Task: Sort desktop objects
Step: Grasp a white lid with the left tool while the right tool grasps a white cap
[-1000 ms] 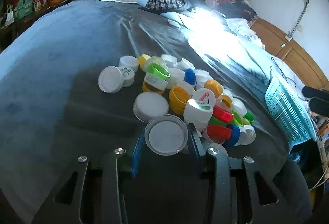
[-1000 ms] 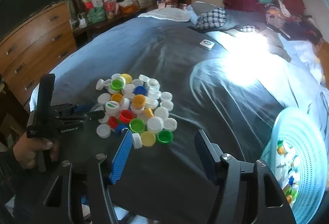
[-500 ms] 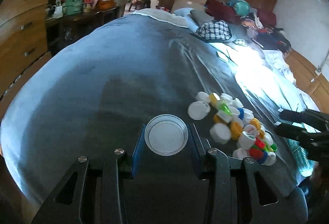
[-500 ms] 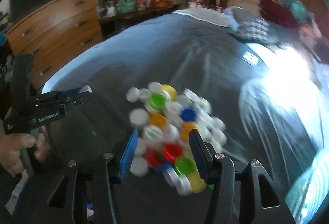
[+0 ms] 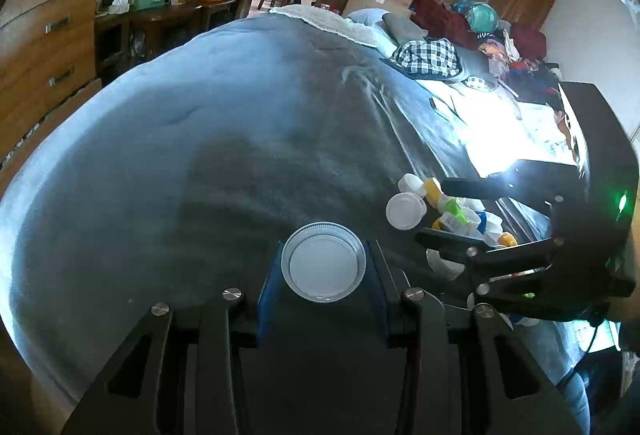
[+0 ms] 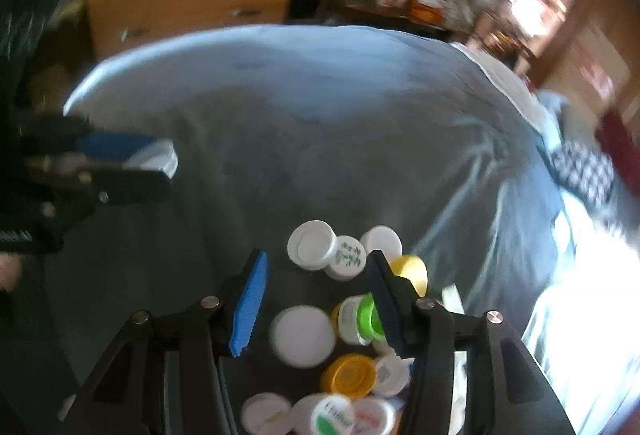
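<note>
In the left wrist view, the left gripper (image 5: 323, 267) is clenched on a wide clear lid (image 5: 323, 261), its blue pads pressing the rim from both sides so the lid sits flat-face up between the fingertips, above the grey-blue bedspread (image 5: 200, 155). The pile of bottle caps (image 5: 444, 211) lies on the bedspread to the right of that grip, well apart from the held lid, and the right gripper (image 5: 434, 213) reaches into the pile from the right edge, its two dark fingers lying one above the other with caps showing in the gap. In the right wrist view, which is blurred, the right gripper (image 6: 316, 267) points down at the same pile (image 6: 340, 315); its jaws stand apart with no pad pressing on anything, and a large white cap (image 6: 313, 250), a printed white cap (image 6: 347, 258) and a flat white lid (image 6: 302, 335) lie between or just below the fingertips. A yellow cap (image 6: 412, 271) sits just outside the right finger. At the left edge the left gripper (image 6: 160, 165) appears holding its pale lid (image 6: 154, 157) away from the pile.
</note>
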`<state>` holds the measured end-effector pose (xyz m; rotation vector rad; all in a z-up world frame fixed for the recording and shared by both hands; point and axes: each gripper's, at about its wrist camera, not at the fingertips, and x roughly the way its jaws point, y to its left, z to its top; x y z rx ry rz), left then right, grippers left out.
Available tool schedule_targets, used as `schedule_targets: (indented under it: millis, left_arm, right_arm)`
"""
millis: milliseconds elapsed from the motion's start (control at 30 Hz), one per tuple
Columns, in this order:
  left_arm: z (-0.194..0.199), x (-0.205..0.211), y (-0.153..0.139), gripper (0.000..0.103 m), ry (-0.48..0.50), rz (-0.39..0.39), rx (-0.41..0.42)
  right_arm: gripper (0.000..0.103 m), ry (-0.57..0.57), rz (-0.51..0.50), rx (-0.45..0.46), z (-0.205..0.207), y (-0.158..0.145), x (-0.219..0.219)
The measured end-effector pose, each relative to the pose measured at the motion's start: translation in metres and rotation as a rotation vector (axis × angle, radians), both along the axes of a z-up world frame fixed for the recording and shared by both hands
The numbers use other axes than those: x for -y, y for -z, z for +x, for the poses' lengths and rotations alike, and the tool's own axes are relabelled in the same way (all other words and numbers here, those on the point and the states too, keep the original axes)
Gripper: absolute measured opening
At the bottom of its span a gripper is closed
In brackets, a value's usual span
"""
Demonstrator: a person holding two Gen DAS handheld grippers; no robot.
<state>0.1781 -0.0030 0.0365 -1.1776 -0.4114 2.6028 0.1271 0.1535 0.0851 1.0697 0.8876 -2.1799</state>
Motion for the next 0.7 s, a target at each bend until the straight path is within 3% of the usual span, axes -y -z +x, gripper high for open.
schedule_targets:
  millis: [133,300,500,567,700]
  left_arm:
    - [0.000,0.004,0.000,0.034,-0.008,0.015,0.003]
    - [-0.001,0.004,0.003,0.034,-0.004,0.018,0.012]
    - [-0.006,0.005,0.004,0.034,-0.009,0.029,0.020]
    - [-0.008,0.004,0.005,0.034,-0.008,0.027,0.024]
    - [-0.009,0.003,0.005,0.034,-0.009,0.021,0.026]
  right_arm:
    - [0.054,-0.131,0.119,-0.062,0.005,0.010,0.013]
    - [0.054,-0.209,0.147,-0.048,-0.003,0.017,0.016]
    - [0.045,-0.230,0.107,0.036,-0.024,0.023,0.016]
    - [0.035,-0.210,0.079,0.075,-0.031,0.023,0.014]
    - [0.035,-0.182,0.033,0.126,-0.038,0.021,0.012]
